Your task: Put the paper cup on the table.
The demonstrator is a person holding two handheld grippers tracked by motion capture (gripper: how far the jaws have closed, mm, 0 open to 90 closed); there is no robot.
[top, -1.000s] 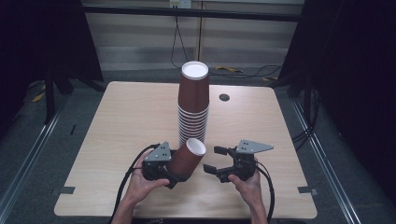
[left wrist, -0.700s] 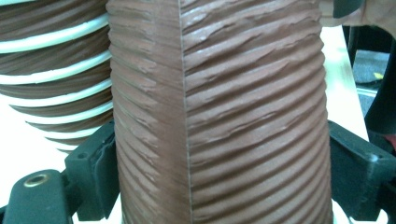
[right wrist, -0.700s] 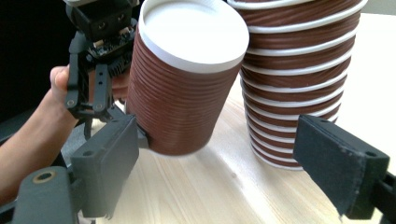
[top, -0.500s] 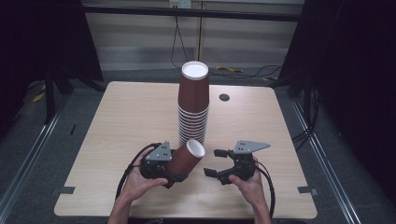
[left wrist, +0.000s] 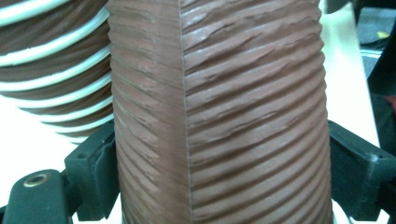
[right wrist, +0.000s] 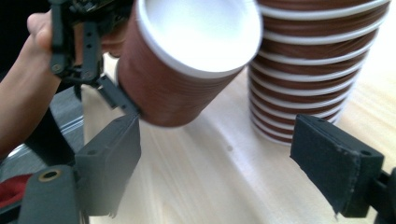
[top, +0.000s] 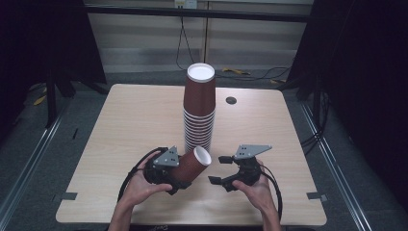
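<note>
Left tool (top: 179, 174) grips a brown paper cup (top: 192, 163) tilted over the desk's (top: 120, 130) near edge, just before the cup stack (top: 199, 110); right tool (top: 222, 169) gapes empty beside it.

Wooden table (top: 120, 125), dark curtained surroundings
</note>
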